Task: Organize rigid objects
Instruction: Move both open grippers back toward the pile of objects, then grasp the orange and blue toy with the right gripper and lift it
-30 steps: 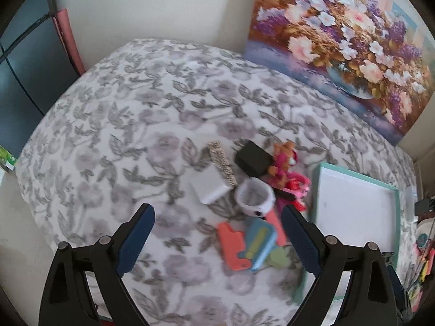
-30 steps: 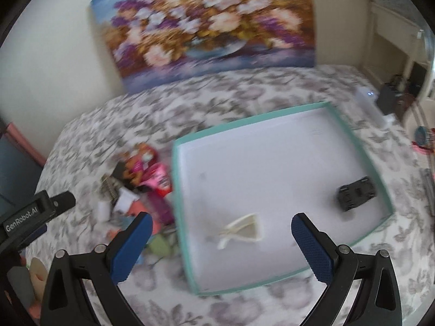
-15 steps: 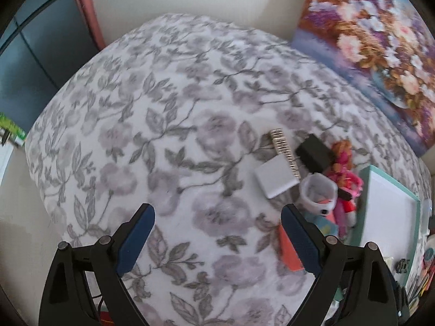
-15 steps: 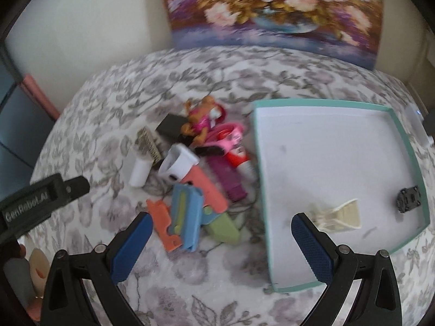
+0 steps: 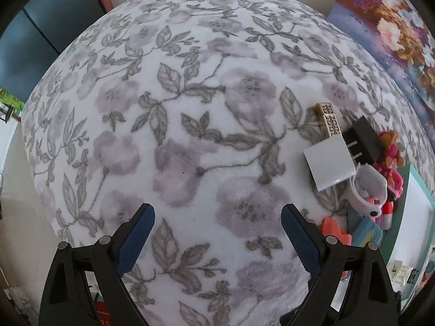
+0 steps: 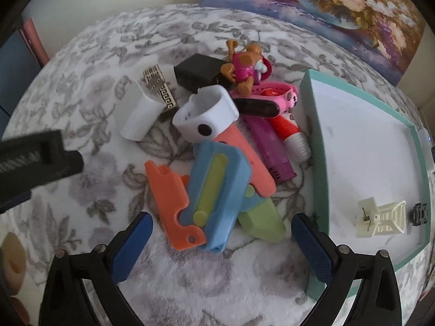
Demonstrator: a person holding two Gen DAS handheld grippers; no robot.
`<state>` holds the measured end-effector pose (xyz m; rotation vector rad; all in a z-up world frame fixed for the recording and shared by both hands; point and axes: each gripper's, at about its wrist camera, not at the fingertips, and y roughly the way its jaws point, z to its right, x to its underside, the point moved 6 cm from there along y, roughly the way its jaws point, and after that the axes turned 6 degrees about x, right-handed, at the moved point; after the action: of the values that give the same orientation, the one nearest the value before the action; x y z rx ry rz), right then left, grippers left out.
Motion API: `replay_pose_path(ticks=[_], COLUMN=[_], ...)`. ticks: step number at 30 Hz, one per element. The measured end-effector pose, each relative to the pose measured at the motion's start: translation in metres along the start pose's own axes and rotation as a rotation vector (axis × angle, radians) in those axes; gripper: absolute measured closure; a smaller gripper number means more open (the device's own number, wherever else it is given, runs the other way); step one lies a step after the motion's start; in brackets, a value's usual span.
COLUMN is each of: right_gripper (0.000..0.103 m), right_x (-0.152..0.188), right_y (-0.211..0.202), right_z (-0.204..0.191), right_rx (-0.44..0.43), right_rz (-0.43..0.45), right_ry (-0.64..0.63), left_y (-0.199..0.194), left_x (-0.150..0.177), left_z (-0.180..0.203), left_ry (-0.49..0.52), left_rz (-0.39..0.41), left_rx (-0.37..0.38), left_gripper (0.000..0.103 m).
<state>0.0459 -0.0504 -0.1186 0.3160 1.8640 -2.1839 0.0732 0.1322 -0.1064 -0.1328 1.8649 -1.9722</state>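
Swinging from the teal tray (image 6: 318, 146) to the pile, the right tool (image 6: 221, 240), jaws wide and empty, frames the blue-and-orange plastic toy (image 6: 214, 190): light, stiff, best pinched across its flat sides.

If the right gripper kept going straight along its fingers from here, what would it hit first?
Most likely the blue and yellow-green plastic toy, which lies dead ahead of the open right gripper at the near end of the pile, overlapping the orange piece. Depth is hard to judge through the fisheye.
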Motion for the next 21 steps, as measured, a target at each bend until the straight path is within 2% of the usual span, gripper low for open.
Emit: replay_pose_path(ticks=[4,8,14,16,21], right_gripper=[0.001,0.003,0.021,0.03,0.04], right_x=[-0.001,-0.005,-0.01,-0.012,-0.017], right_y=[0.007,0.005,-0.002,-0.005,-0.006], right_z=[-0.006,-0.014,-0.019,-0.014,-0.003], right_rx=[0.06,0.085,0.094,0.094,0.049], right_rz=[0.003,0.032,0.059,0.064,0.055], right_ry=[-0.024,-0.039,-0.058,-0.046,-0.01], left_y=[0.007,0.01,0.012,0.014,0.015], left_x=[-0.002,-0.005,-0.005,-0.007,-0.008], left_z=[-0.014,-0.019,-0.016,-0.016,-0.01], left_ry=[-0.031,-0.046,-0.04,-0.037,-0.025], left_rz=[-0.011,-0.023,-0.024,-0.024,-0.032], left_rx=[0.009,0.023,0.024,0.028,0.037], left_gripper=[0.009,0.009,0.009,0.009,0.009])
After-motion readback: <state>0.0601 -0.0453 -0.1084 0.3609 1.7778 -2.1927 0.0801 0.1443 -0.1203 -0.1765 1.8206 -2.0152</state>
